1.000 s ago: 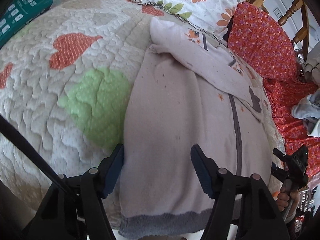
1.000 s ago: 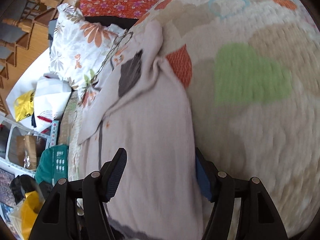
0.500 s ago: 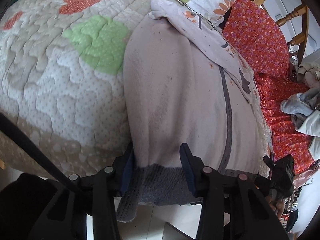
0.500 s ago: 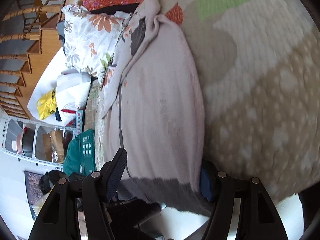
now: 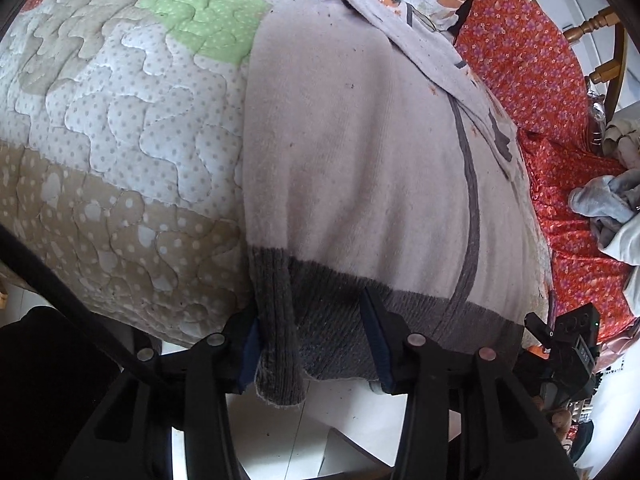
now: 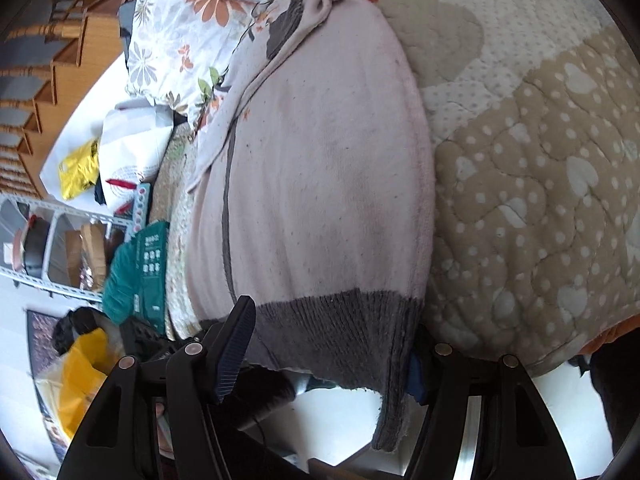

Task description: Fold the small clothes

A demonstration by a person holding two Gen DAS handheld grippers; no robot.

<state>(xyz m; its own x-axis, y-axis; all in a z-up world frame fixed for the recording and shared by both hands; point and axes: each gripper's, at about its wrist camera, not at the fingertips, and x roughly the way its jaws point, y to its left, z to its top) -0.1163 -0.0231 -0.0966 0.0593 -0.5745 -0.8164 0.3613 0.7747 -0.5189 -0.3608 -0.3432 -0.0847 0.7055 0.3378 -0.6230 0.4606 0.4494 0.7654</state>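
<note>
One soft pale-pink knit sweater (image 5: 360, 152) with a ribbed grey hem (image 5: 320, 320) lies on one quilted bedspread (image 5: 100, 140). Both the left gripper (image 5: 312, 344) and the right gripper (image 6: 328, 348) straddle that hem, fingers spread.

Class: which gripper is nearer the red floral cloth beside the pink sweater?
Right. The right gripper sits at the sweater hem corner that borders the red floral cloth. The left gripper straddles the opposite hem corner, with the sweater lying between it and the cloth.
</note>
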